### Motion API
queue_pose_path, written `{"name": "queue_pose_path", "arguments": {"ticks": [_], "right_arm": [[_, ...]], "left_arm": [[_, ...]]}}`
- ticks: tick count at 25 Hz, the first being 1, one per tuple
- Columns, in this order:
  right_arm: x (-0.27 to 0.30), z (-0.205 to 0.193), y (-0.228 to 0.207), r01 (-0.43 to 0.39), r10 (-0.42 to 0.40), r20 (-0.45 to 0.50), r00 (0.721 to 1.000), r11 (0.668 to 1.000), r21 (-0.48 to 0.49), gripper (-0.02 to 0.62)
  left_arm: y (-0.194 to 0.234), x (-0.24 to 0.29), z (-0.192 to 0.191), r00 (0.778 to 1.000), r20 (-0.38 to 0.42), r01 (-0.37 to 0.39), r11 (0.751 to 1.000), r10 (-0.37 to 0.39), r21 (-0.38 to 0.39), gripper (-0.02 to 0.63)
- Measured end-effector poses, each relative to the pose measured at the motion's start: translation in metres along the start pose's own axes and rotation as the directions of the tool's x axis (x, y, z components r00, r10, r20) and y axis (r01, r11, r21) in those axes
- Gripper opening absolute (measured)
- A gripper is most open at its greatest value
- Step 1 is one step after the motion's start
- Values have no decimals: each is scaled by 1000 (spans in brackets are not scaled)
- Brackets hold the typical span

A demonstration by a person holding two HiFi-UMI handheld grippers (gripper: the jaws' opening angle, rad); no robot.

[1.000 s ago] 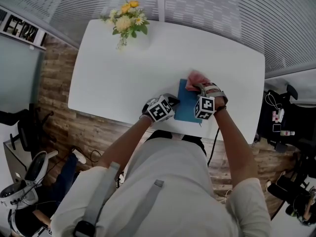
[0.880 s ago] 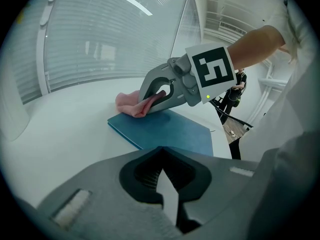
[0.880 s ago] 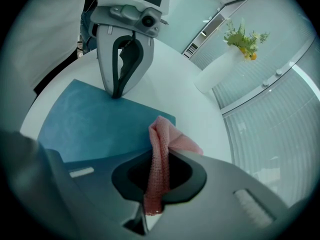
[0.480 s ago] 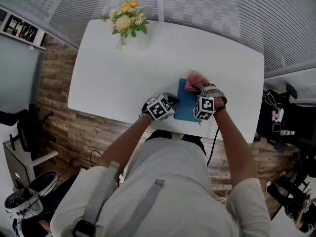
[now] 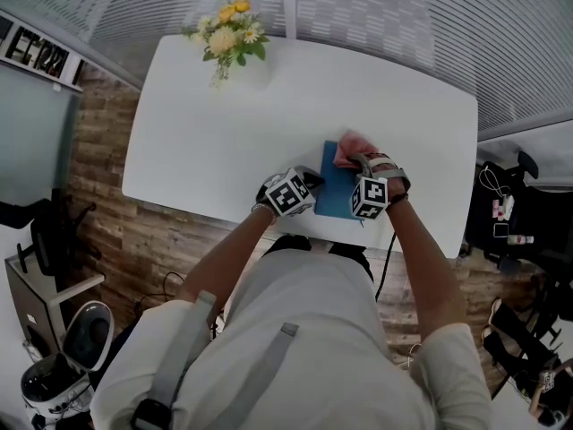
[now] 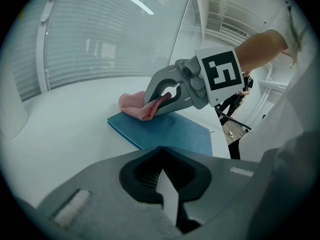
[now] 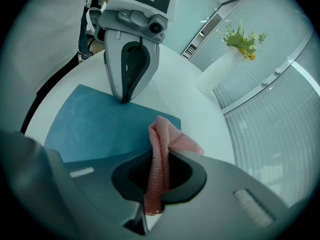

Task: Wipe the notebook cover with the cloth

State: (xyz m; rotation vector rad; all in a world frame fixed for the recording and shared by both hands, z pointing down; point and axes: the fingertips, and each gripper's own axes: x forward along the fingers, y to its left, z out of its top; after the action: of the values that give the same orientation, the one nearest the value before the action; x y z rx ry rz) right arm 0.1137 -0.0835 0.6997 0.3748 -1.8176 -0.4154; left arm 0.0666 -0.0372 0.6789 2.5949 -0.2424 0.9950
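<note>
A blue notebook lies flat near the front edge of the white table. My right gripper is shut on a pink cloth, which rests on the notebook's far corner. In the right gripper view the cloth runs up between the jaws and bunches over the blue notebook. My left gripper is shut, its tips pressed down on the notebook's left edge. The left gripper view shows the notebook, the cloth and the right gripper above it.
A vase of yellow and white flowers stands at the table's far left corner, also in the right gripper view as flowers. Slatted blinds lie beyond the table. Bags and cables sit on the floor at right.
Both grippers, cloth and notebook stay almost still. Only a rounded white object on the floor at the lower left has moved.
</note>
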Motion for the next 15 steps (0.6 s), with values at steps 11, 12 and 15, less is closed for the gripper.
{"name": "queue_pose_path", "arguments": {"ticks": [11,12,15], "right_arm": [[-7,3,9,0,0,4,1000,1000,-4,8],[-7,4,9,-1,1,5,1000,1000,-4,8],[-8,4,11,-2,2,3,1000,1000,-2,8]], "left_arm": [[-2,-1,1,1000,-1,-3,1000,3,4,0],[-2,0,1,1000,3,0,1000,0,7,0],[-2,1,2,1000,14,1,1000,-2,10,0]]}}
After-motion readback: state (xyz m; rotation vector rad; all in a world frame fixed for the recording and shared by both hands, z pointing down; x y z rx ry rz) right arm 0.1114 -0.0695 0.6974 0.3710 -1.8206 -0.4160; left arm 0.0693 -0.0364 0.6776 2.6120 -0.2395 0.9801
